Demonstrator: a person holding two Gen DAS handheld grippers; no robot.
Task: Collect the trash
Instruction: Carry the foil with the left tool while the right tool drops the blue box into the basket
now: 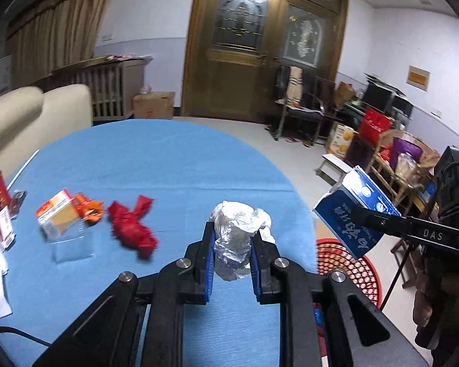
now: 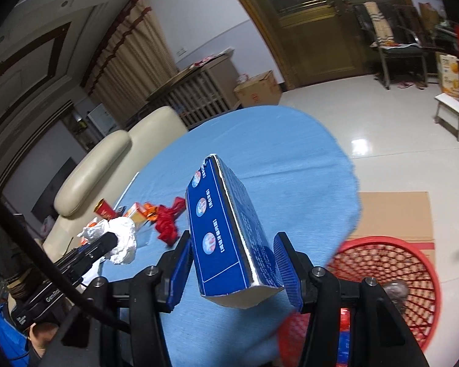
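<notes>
Blue carton (image 2: pixel 229 232), long axis running forward between the right gripper (image 2: pixel 234 270) jaws, hangs nearer the red basket (image 2: pixel 391 269) than the left gripper (image 1: pixel 232 263), clamped on crumpled foil (image 1: pixel 234 238) over the table (image 1: pixel 174 159).

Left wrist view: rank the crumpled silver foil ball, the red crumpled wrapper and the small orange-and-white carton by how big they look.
1. Crumpled silver foil ball, though it is nearest the camera.
2. Red crumpled wrapper.
3. Small orange-and-white carton, close to the wrapper; unsure.

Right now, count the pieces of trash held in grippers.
2: a foil wad in the left gripper, and a blue box in the right gripper near the red basket.
</notes>
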